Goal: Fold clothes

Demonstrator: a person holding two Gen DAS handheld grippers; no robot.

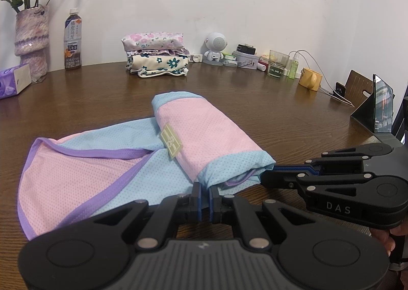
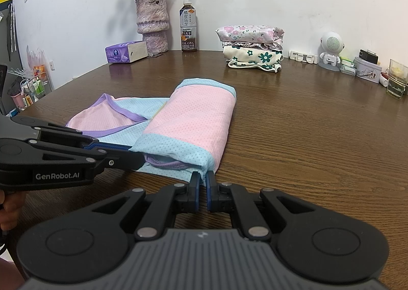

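While the pink-and-blue garment (image 2: 188,121) lies half folded on the wooden table (image 2: 318,137), both tools sit at its near edge. At the far left of the cloth, a flat flap edged in purple (image 1: 76,175) lies spread out, apparently not yet folded in. Next comes the left gripper (image 1: 204,194), its jaws clenched on the near blue hem, just left of the thick folded part. Right of that, the folded pink panel with blue bands (image 1: 204,137) rests on top of the flat layer, with a small tan label (image 1: 171,142) at its left side. Furthest right, the right gripper (image 2: 203,183) is pinched on the near corner of that folded part, where blue hem and purple trim meet.

To do this fold well, I judge that both pinches should take all the layers at the hem, not the top one alone. Lifting both hands evenly would keep the near edge straight, and the folded panel should travel over the purple flap without dragging or bunching. The stack of folded floral clothes (image 2: 252,47) by the wall stands well apart, so it should not interfere
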